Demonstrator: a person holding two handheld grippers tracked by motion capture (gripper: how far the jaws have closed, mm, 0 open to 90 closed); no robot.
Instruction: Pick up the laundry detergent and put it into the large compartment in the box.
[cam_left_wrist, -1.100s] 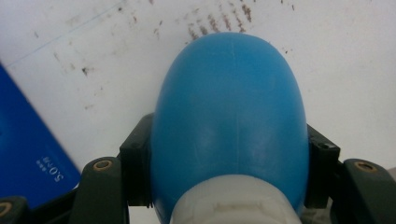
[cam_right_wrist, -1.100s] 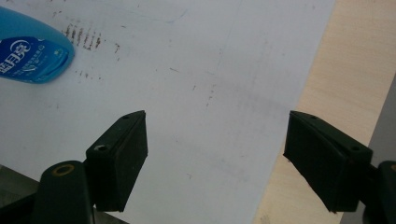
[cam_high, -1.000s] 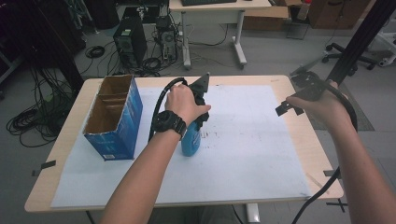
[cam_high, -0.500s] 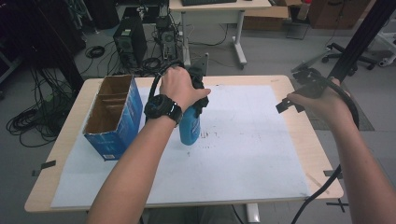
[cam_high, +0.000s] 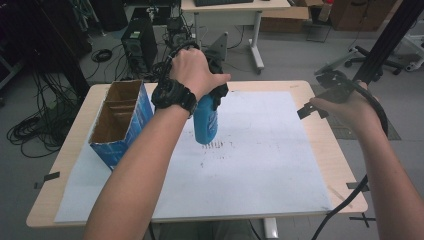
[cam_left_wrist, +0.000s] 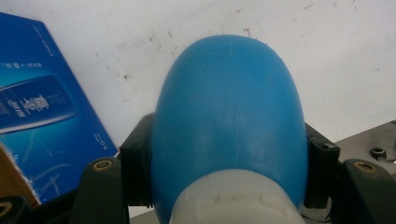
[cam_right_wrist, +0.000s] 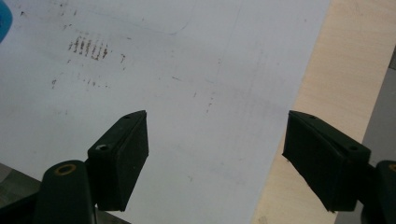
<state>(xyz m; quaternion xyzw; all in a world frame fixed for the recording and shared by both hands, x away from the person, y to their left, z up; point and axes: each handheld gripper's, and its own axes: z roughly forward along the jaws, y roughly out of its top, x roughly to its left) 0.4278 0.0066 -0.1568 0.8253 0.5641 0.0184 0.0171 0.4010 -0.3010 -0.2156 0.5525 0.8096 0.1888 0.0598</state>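
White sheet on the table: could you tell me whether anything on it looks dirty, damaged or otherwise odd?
Yes. The white sheet carries a cluster of short brownish marks near its middle, just below the blue bottle held in the left gripper, with fainter specks around them. They look like stains or scuffs; no liquid spill is visible.

Open box (cam_high: 122, 125) blocks table's left w/ bottle (cam_high: 205, 121) near it; sheet (cam_high: 270, 150) centre & right free.

A wooden table (cam_high: 320, 150) carried a white paper sheet (cam_high: 265, 150) marked with dark smudges (densest near its middle). Behind it stood a desk (cam_high: 235, 10), a computer tower (cam_high: 137, 42) and loose floor cables (cam_high: 30, 130).
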